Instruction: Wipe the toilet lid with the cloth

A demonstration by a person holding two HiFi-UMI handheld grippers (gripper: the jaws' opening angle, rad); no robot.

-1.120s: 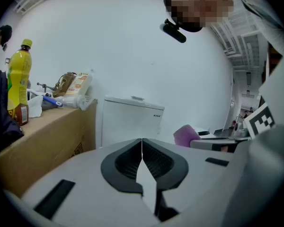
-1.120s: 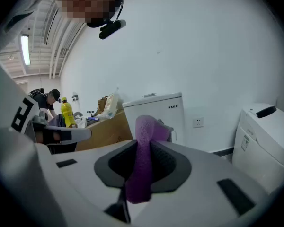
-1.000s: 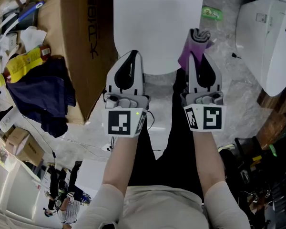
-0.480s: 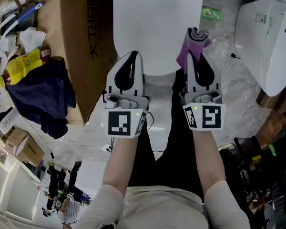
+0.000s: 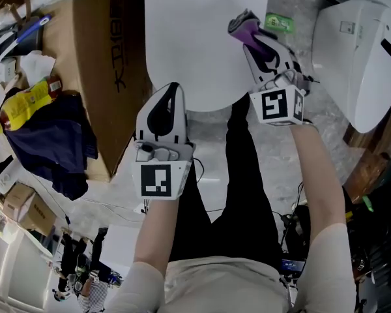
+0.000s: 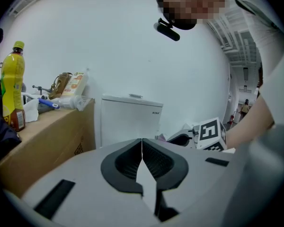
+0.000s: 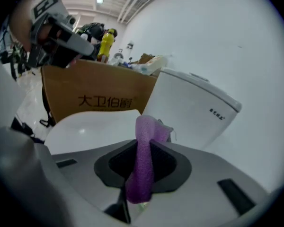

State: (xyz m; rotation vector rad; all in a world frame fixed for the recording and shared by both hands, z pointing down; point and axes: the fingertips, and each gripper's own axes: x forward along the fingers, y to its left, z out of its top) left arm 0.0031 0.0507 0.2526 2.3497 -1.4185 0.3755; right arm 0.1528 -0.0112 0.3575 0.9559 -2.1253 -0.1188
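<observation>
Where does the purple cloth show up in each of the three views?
Head view: upper right of centre, the purple cloth clamped in the right gripper over the toilet lid.
Left gripper view: not clearly in it; too small to tell beside the right gripper.
Right gripper view: dead centre, the purple cloth between the jaws.
Shared landmark: the cardboard box.

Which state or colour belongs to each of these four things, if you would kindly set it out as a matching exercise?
Things:
1. left gripper
2. right gripper
3. toilet lid
4. bottle

States or colours:
A. white, lying shut
B. shut, nothing between its jaws
C. yellow
D. shut on the purple cloth

Pairs: 1-B, 2-D, 3-A, 4-C
</observation>
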